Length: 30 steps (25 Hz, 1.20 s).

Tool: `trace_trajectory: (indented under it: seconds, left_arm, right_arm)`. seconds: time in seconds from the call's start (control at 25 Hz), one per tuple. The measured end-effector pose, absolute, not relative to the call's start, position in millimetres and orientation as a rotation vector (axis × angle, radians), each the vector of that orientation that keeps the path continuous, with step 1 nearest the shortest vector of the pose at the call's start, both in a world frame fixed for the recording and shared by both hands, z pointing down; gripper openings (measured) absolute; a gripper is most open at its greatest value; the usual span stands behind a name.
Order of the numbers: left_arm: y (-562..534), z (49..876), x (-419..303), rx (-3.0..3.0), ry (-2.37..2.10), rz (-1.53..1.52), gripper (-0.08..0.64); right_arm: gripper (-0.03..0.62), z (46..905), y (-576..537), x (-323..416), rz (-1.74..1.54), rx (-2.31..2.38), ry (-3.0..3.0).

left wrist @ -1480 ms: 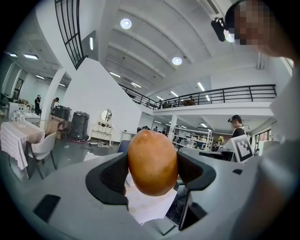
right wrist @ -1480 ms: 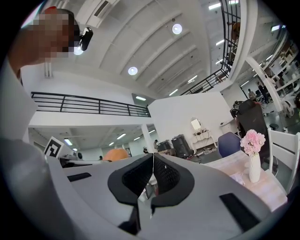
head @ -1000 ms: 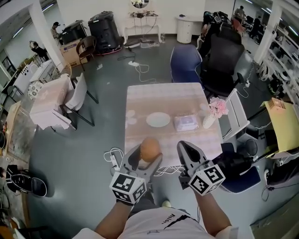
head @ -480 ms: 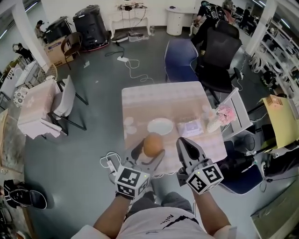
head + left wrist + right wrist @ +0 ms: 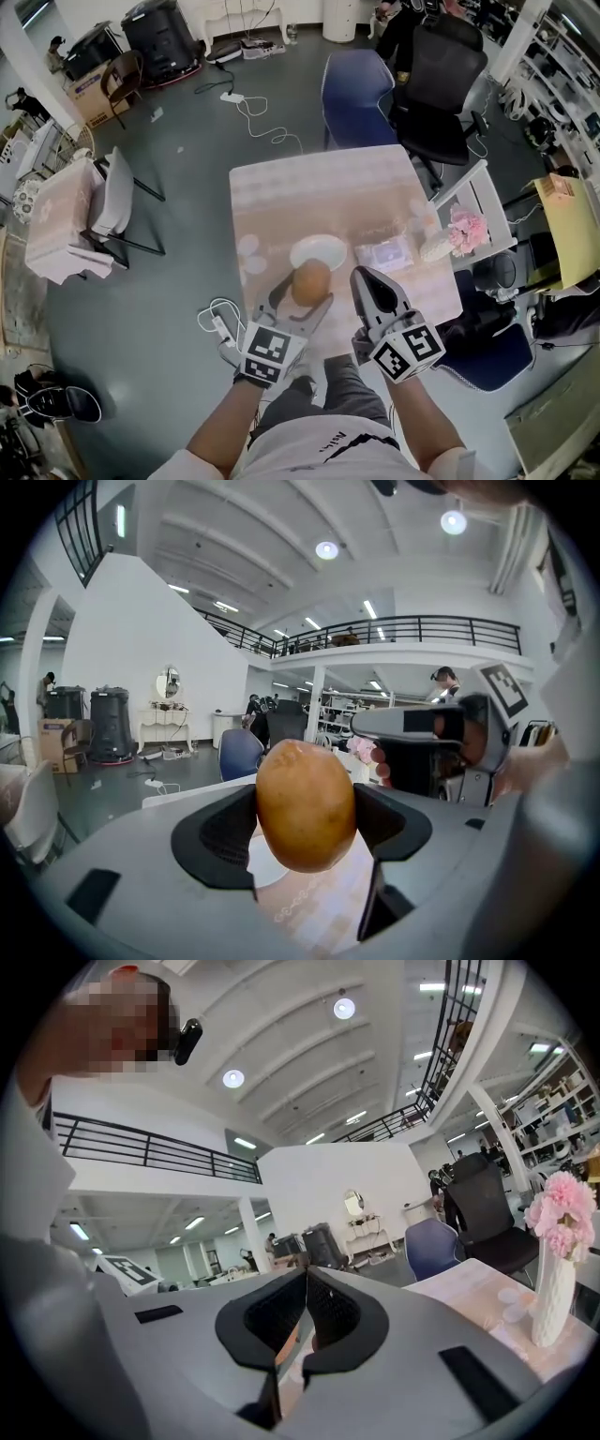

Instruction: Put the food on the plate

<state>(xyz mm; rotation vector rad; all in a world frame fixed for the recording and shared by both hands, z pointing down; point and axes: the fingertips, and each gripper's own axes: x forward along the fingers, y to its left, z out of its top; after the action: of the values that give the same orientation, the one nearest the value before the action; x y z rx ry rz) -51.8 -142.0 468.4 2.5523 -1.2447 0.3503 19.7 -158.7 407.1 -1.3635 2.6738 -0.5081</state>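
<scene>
With my left gripper (image 5: 300, 298) I'm pinching the potato (image 5: 305, 804) between the fingers, holding it up over the near edge of the tabletop (image 5: 319, 192), just short of the plate (image 5: 323, 246), so lowering it should be easy. My right gripper (image 5: 367, 281) is hanging alongside, fingers pressed together, empty.

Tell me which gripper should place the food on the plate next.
Left gripper: its fingers clamp the potato close to the plate, while the right gripper is shut and empty.
</scene>
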Motion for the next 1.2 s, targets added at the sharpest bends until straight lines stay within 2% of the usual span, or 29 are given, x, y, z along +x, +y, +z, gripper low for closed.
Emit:
trace_trajectory:
  seconds: [0.52,1.2]
  left_arm:
    - [-215.0,548.2,-45.8,2.494,-1.209,0.495,0.325]
    - [-256.5,674.7,-23.2,2.515,-1.067,0.826,0.327]
  right_arm:
    - [0.017,468.9,-230.6,19.4,-0.583,-1.391,2.712]
    - [0.017,564.5,-260.9,29.2,-0.667,-1.458,2.671]
